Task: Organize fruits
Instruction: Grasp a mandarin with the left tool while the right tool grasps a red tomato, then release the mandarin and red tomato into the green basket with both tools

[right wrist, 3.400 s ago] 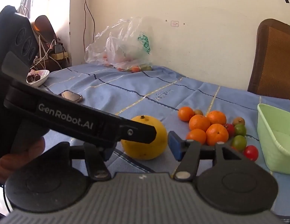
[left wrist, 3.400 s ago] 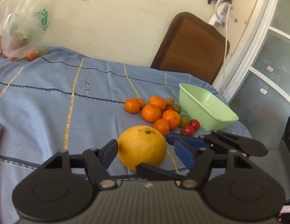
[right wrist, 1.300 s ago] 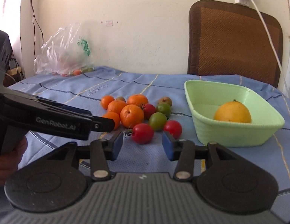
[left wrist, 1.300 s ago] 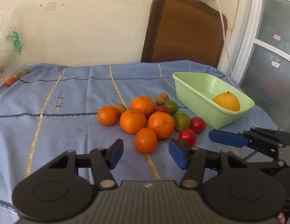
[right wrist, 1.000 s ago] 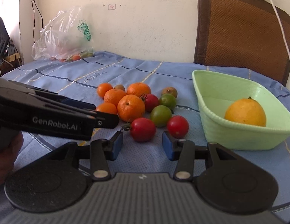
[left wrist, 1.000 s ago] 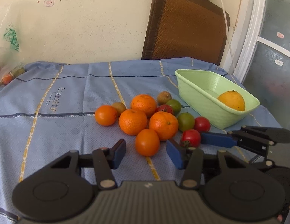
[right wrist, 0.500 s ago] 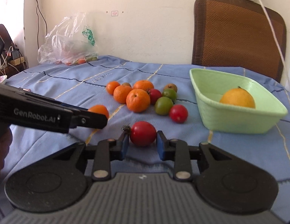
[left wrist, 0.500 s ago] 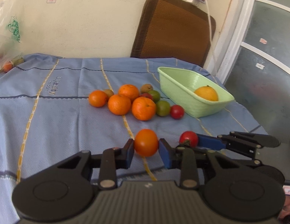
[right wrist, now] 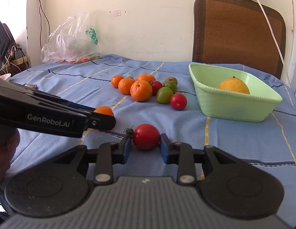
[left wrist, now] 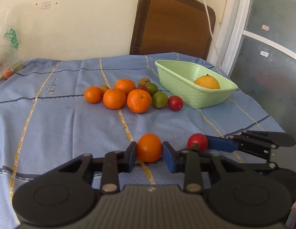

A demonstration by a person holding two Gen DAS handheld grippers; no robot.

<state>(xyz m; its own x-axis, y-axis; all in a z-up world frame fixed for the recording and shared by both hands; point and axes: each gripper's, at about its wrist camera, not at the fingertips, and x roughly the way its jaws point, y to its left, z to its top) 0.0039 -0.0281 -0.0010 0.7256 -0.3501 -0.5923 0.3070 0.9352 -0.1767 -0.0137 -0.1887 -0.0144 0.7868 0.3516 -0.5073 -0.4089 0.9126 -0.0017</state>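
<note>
Lived-in home: clothed table [left wrist: 52, 118], woven-back chair [right wrist: 237, 30], grocery bag [right wrist: 71, 42].

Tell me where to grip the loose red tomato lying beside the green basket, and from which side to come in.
Grip the red tomato across its round middle, coming from the near side, low along the cloth. The green fruit touches its left flank and the green basket stands close on its right, so a finger on each side has little room; tilting the gripper slightly may help.

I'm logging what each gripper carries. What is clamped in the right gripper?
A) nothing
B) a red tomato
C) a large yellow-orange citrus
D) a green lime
B: the right gripper is shut on a red tomato, pads against both its sides.
</note>
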